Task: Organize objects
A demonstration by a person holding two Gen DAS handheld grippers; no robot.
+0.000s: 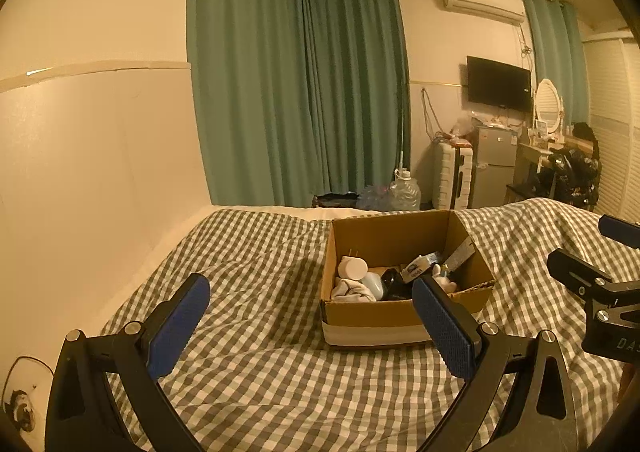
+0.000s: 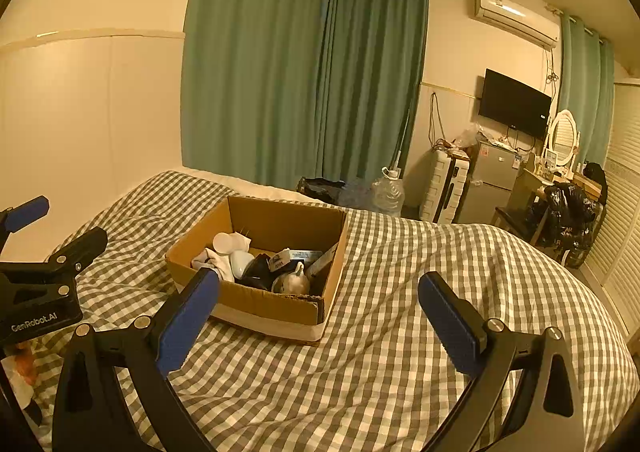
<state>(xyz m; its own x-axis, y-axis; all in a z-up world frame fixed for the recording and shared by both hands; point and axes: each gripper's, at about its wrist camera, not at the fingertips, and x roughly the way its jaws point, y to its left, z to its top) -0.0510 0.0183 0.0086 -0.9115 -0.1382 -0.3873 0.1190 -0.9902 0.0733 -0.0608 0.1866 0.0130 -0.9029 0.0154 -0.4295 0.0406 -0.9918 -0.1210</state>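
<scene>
An open cardboard box point(image 1: 400, 316) point(image 2: 264, 312) stands on a bed with a grey-and-white checked cover point(image 1: 260, 372) point(image 2: 380, 352). Inside lie several small items: a white plug adapter point(image 1: 352, 267) point(image 2: 230, 242), a white cloth point(image 1: 352, 290) point(image 2: 212, 260), a dark object point(image 2: 260, 272), a small labelled box point(image 2: 294, 256) and a roundish pale item point(image 2: 294, 284). My left gripper point(image 1: 312, 328) is open and empty, low over the bed in front of the box. My right gripper point(image 2: 320, 316) is open and empty, just right of the box's near corner.
A cream wall point(image 1: 80, 172) runs along the bed's left side. Green curtains point(image 1: 300, 92) hang behind. Beyond the bed's far end stand a water jug point(image 1: 406, 192), a white suitcase point(image 1: 452, 180), a small fridge point(image 1: 494, 168), a TV point(image 1: 498, 84) and a dressing table point(image 1: 548, 132).
</scene>
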